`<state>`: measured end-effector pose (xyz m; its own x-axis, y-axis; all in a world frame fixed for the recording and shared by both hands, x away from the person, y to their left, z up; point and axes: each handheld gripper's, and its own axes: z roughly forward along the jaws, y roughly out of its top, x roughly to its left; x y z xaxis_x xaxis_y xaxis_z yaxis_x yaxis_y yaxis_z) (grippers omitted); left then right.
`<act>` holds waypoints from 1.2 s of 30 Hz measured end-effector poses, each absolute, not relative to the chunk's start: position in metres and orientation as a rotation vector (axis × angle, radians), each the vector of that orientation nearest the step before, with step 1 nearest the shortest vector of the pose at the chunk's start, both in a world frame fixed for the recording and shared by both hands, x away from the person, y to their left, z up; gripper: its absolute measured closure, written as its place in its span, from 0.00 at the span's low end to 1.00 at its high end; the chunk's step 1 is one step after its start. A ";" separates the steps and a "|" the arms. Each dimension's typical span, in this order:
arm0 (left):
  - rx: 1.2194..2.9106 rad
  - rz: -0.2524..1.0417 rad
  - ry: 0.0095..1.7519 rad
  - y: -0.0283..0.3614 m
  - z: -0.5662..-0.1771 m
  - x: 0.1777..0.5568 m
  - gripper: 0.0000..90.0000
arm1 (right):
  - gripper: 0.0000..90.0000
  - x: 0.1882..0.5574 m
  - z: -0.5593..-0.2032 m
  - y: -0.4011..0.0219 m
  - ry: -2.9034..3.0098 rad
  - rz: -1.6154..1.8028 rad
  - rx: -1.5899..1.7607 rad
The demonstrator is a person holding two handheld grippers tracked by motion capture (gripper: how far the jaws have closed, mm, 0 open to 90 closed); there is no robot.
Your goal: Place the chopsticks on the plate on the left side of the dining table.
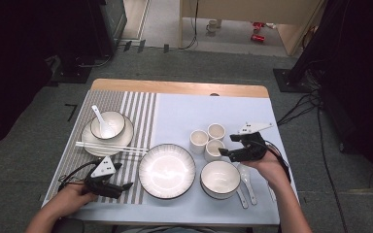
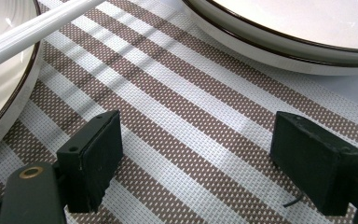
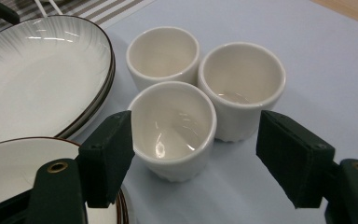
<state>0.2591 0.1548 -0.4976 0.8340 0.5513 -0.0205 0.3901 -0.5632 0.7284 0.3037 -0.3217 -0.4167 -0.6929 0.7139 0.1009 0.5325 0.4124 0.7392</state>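
- The right hand-held gripper (image 1: 229, 145) hovers over the cluster of three small white cups at the right of the table (image 1: 184, 88), its jaws spread apart and holding nothing.
- The nearest cup (image 3: 173, 128) sits just ahead of its pads, roughly centred between them, so it looks like the cup being lined up for a grasp.
- The other two cups, one at the far left (image 3: 163, 53) and one at the far right (image 3: 242, 86), stand tight against the near cup, leaving little room for a pad to slip in; that may be why the approach comes from the near side.
- The left hand-held gripper (image 1: 126, 186) rests low over the striped placemat (image 2: 177, 135), jaws wide apart and empty, parked clear of the work.
- The large plate (image 1: 167, 171) lies at the middle, and a bowl (image 1: 220, 178) sits near the right hand, with spoons (image 1: 246, 182) beside it.
- At the far left a set place is already laid: a small bowl with a spoon (image 1: 108, 124) on a plate, and chopsticks (image 1: 111, 146) across its near rim.
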 end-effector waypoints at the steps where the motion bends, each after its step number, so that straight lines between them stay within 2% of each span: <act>1: 2.239 0.268 0.684 0.155 -0.498 0.259 0.19 | 0.31 0.304 -0.417 -0.322 2.438 1.148 1.097; 20: 2.239 0.269 0.684 0.155 -0.498 0.259 0.19 | 0.31 0.296 -0.441 -0.353 2.362 1.126 1.218; 36: 2.238 0.269 0.684 0.155 -0.498 0.259 0.19 | 0.26 0.288 -0.466 -0.378 2.279 1.088 1.288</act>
